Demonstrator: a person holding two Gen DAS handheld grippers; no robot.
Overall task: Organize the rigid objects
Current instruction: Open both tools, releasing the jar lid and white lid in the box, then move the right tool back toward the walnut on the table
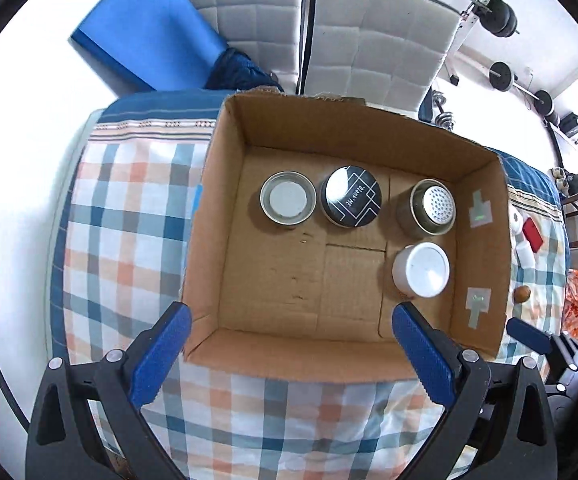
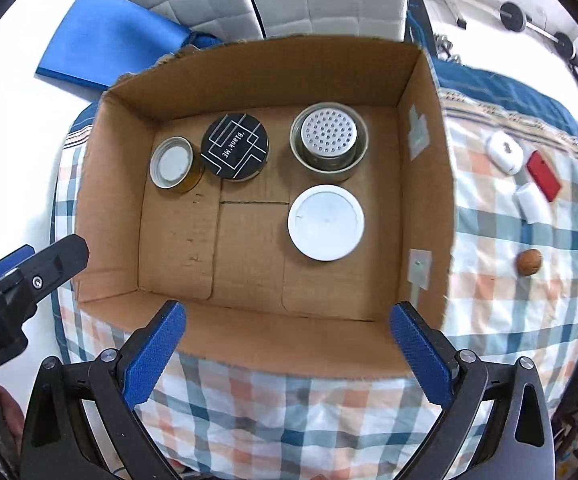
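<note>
Jars fill the open brown cardboard box (image 2: pixel 425 184) on the checked bed; loose to its right lie a small brown wooden egg-shaped piece (image 2: pixel 529 262), hard, light, apt to roll, best pinched across its middle. Right gripper (image 2: pixel 287 350), fingers apart and empty, hangs near-left of it; left gripper (image 1: pixel 291 354) likewise apart.

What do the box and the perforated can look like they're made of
Box: brown corrugated cardboard, matte; raw torn rim and folded floor flaps show it. Perforated can: apparently metal, with a dull silver sheen and a punched-hole top, though silvered plastic can't be ruled out.
</note>
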